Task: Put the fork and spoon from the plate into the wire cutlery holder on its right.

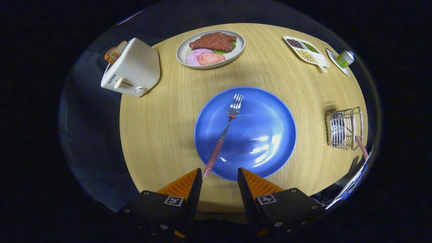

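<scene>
A blue plate (263, 135) lies on the round wooden table just ahead of my fingers. On its left half rests a fork (222, 135) with a red-checked handle, tines pointing away and handle end over the plate's near rim, close to my left fingertip. My gripper (220, 175) hovers above the table's near edge, open, nothing between its orange fingers (184, 184). The wire cutlery holder (344, 128) stands right of the plate near the table's edge, and a red-checked handle (361, 145) sticks out of it.
A white toaster (131, 69) with bread stands at the far left. A white plate of meat and ham slices (211, 49) sits beyond the blue plate. At the far right are a divided dish of beans (305, 50) and a small green jar (345, 59) on a saucer.
</scene>
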### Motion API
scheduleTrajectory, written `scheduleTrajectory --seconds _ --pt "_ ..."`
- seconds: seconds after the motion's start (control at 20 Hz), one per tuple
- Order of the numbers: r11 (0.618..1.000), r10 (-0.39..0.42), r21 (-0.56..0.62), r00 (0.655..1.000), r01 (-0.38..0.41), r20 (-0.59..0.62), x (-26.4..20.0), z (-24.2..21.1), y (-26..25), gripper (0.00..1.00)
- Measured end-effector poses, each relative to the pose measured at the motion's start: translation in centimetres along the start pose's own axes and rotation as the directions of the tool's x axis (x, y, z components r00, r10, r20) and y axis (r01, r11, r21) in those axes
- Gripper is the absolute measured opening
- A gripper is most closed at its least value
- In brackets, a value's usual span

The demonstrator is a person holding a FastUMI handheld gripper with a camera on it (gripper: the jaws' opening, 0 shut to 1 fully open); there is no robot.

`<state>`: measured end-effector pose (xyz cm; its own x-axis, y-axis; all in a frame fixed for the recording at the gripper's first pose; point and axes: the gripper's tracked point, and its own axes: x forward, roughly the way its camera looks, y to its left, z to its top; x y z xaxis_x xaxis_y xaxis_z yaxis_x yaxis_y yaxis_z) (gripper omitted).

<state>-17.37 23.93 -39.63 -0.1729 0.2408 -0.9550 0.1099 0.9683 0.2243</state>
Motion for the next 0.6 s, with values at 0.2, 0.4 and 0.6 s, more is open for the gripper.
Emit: scheduleTrajectory --seconds 0.2,0.4,0.6 --pt "0.998 -0.025 0.058 1.0 0.025 0.0 2.2 0.3 0.2 0.58" --pt "0.995 -0.052 0.085 0.999 0.052 -0.002 3.9 0.1 0.0 0.56" --pt "0.992 -0.077 0.103 0.997 0.077 -0.006 4.6 -0.3 -1.1 0.48"
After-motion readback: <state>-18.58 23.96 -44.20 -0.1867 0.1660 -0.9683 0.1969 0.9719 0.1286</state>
